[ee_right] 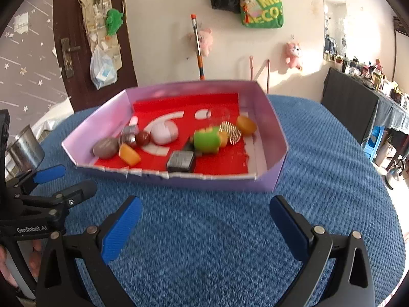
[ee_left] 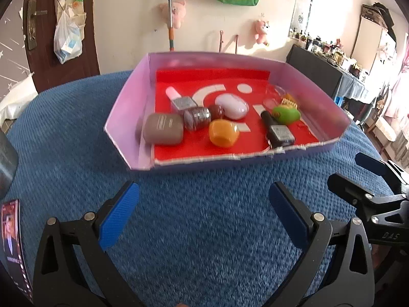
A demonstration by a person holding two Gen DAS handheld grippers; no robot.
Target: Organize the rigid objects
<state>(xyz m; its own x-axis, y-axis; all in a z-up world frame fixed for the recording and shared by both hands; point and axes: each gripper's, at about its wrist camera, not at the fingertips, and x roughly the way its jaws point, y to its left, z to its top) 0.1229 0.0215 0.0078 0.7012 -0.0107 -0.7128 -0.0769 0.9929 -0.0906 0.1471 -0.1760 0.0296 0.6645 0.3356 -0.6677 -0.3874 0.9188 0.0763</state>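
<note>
purple tray (ee_left: 127,117) beyond spread, empty left gripper (ee_left: 204,215).

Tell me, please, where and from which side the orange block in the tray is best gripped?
Probably across the orange block by its two flatter side faces, coming down from above with an open gripper. The brown case and bottles crowd its left, while the red floor near it lies bare.

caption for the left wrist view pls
Open left gripper faces a purple tray of small items on a blue cloth.
</note>
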